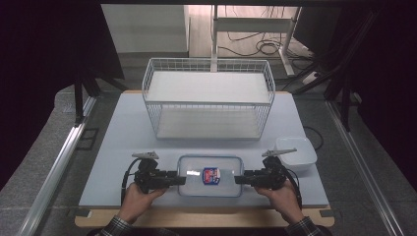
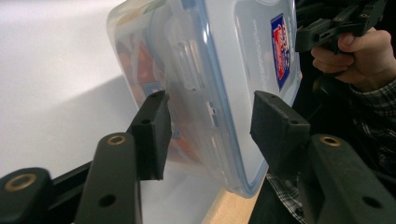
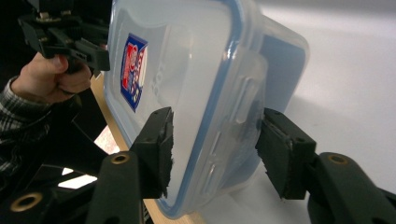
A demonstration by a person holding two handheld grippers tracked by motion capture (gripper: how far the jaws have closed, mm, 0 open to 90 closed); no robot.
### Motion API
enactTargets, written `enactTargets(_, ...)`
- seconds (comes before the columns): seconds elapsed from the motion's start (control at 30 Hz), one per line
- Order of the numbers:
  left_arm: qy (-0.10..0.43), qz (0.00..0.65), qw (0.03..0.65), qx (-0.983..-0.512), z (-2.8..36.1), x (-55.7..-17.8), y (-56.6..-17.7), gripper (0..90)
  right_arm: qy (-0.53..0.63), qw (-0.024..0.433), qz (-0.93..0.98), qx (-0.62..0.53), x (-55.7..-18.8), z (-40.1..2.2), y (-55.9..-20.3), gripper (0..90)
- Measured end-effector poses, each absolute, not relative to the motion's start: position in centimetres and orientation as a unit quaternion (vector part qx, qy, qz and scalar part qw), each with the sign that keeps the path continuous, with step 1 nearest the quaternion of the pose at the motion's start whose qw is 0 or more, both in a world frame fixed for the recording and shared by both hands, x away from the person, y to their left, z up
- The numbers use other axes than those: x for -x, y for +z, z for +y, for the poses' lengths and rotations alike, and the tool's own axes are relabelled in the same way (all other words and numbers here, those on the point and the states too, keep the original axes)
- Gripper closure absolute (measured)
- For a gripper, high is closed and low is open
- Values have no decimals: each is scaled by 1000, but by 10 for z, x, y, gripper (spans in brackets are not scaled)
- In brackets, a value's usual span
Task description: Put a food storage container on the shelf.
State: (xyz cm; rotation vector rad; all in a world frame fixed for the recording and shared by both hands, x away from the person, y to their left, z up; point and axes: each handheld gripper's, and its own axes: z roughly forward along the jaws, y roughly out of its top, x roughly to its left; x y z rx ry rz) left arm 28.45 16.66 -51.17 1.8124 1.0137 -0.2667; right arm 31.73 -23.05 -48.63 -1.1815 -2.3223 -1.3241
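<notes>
Two black grippers, clear rectangular plastic container (image 1: 210,176), blue-rimmed lid

I am seeing a red-and-blue label (image 1: 211,175) on the lid of the clear container (image 1: 194,189), its print too small for reading.

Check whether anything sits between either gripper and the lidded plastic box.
Nothing visible does. The left gripper and right gripper each straddle an end of the box, jaws above the lid and below the base, with no other thing between.
</notes>
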Motion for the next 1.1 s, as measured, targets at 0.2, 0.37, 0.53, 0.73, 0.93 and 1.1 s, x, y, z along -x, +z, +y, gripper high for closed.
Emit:
enactTargets(0.2,-98,423,508,-744,167,-283,-509,541,-458,80,-788,404,-313,-230,-481,508)
enactTargets(0.37,-86,426,509,-743,167,-283,-508,540,-464,65,-788,401,-311,-227,-481,507)
enactTargets(0.53,-78,419,515,-744,169,-283,-503,539,-475,52,-786,393,-309,-226,-476,508)
enactTargets(0.73,-59,414,526,-741,169,-281,-495,536,-490,40,-781,384,-310,-226,-467,511)
enactTargets(0.93,-43,410,526,-744,169,-282,-488,528,-493,25,-784,377,-311,-223,-459,511)
enactTargets(1.1,-33,407,532,-742,170,-283,-479,528,-499,15,-785,367,-313,-222,-449,511)
